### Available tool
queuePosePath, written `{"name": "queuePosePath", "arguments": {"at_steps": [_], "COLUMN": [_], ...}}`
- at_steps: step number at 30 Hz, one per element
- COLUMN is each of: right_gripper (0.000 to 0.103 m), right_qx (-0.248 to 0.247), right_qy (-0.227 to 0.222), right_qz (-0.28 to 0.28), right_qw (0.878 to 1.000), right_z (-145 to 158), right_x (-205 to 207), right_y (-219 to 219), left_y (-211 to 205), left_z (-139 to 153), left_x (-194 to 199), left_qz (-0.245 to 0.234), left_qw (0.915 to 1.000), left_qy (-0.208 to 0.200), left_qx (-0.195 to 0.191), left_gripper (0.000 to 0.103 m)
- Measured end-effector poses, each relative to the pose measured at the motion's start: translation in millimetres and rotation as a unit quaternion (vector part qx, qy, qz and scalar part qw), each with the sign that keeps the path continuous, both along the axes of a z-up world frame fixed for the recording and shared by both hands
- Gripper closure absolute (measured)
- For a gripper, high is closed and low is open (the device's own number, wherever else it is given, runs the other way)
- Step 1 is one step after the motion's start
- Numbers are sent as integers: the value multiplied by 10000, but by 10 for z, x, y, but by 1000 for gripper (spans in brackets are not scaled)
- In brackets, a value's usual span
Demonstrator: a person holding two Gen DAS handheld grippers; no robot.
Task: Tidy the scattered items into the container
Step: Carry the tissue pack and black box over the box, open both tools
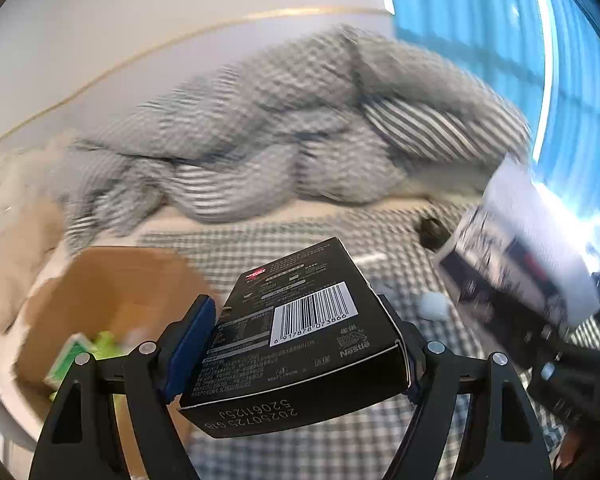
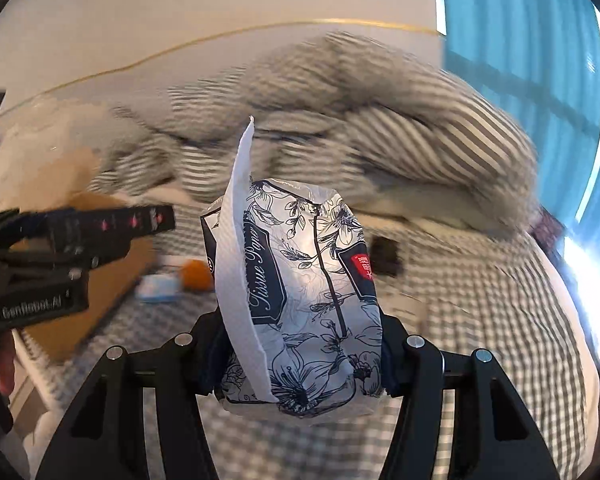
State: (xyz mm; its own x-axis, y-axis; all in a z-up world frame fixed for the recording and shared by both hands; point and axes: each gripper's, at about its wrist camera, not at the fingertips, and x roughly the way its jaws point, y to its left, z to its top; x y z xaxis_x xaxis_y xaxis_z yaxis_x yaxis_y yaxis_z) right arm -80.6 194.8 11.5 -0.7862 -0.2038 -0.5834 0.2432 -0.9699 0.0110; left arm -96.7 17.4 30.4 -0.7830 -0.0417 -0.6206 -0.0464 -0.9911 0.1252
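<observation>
My left gripper (image 1: 300,344) is shut on a black Nescafe box (image 1: 300,340) with a barcode, held above the checked bedsheet beside the open cardboard box (image 1: 112,288) at lower left. My right gripper (image 2: 300,352) is shut on a white tissue pack (image 2: 300,292) with dark flower print, held above the bed. The tissue pack and right gripper also show at the right of the left wrist view (image 1: 528,248). The left gripper with the black box shows at the left of the right wrist view (image 2: 80,236), over the cardboard box (image 2: 100,280).
The cardboard box holds green items (image 1: 84,352). On the checked sheet (image 2: 480,320) lie an orange object (image 2: 196,274), a light blue packet (image 2: 158,288) and a small dark object (image 2: 384,256). A rumpled striped duvet (image 1: 260,140) lies behind. A blue curtain (image 1: 480,20) hangs at right.
</observation>
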Motion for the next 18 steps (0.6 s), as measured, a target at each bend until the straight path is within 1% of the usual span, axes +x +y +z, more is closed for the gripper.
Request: {"name": "queuePosePath", "arguments": {"at_steps": [2,5,7,9,13,18], "right_gripper": [46,46,47,47,47,47], "right_qx": [-8,21,57,91,277,560], "right_qy": [23,-36,-148,-207,-226,-277], "right_qz": [333,783,1112,1347,1603,1759], "right_qw": [9994,9969,9937,9906,9864,9824], "right_z": [72,84,38,-5,-52,-121], "right_x": [73,123,134,131,72,-161], "right_y": [-372,-899,-1316,-1638,-2208,-2731], "left_y": [-367,-905,-1206,-1541,-2069,-2475], "left_z": [79,102,71,-13,-179,-364], "left_x": [137,298,371,427,461,360], "left_qz": [317,771,1040,1319,1720,2020], "left_qw": [9994,9969,9945,9909,9838,9768], "left_qy": [92,66,-3,-138,-304,-386], "left_qx": [41,122,152,251,407,599], "left_gripper": [23,23,23,23,23,23]}}
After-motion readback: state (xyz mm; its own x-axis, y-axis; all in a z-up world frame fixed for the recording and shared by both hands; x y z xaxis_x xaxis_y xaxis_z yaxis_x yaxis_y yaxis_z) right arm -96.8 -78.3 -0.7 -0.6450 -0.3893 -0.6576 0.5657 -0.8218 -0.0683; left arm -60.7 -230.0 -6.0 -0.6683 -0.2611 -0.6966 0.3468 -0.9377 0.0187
